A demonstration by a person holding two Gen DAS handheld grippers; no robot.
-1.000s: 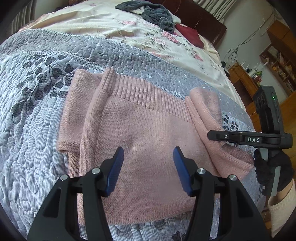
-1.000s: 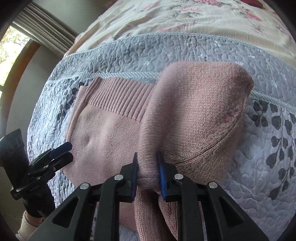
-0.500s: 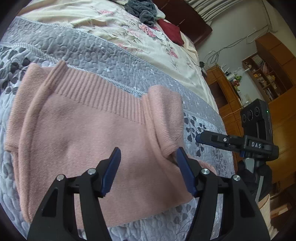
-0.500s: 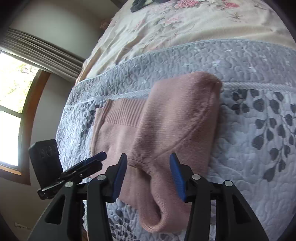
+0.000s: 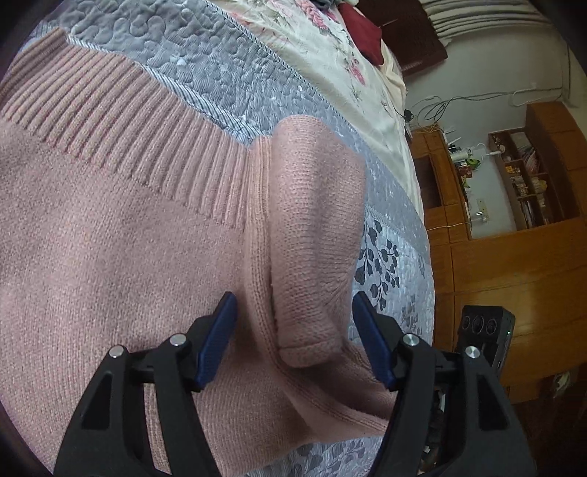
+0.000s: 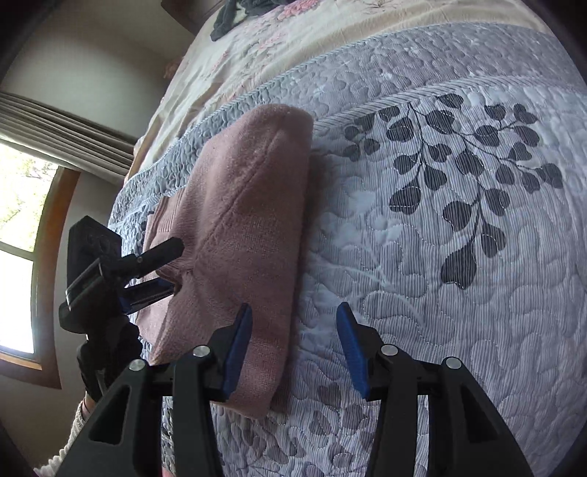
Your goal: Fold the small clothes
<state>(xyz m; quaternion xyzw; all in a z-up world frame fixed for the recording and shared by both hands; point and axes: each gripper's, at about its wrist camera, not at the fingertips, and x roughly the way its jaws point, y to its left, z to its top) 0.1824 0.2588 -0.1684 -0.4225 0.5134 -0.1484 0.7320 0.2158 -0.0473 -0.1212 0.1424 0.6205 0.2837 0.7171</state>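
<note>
A pink knit sweater (image 5: pixel 110 257) lies flat on the grey quilt, its ribbed hem (image 5: pixel 121 121) toward the far side. One sleeve (image 5: pixel 312 227) is folded back over the body, its cuff (image 5: pixel 312 352) lying between the fingers of my left gripper (image 5: pixel 293 337), which is open just above it. In the right wrist view the folded sweater (image 6: pixel 238 227) lies left of centre; my right gripper (image 6: pixel 295 352) is open over its near right edge and the bare quilt, holding nothing. The left gripper (image 6: pixel 146 271) shows there at the sweater's left side.
The grey leaf-patterned quilt (image 6: pixel 440 220) covers the bed, with a floral sheet (image 5: pixel 330 55) beyond it. Dark clothes (image 6: pixel 234 14) lie at the far end. Wooden cabinets and shelves (image 5: pixel 513 220) stand past the bed's right edge. A window (image 6: pixel 18 238) is at the left.
My right gripper let go of the sleeve, opened and drew back to the right. My left gripper swung right and closer, so the folded sleeve's cuff now lies between its fingers.
</note>
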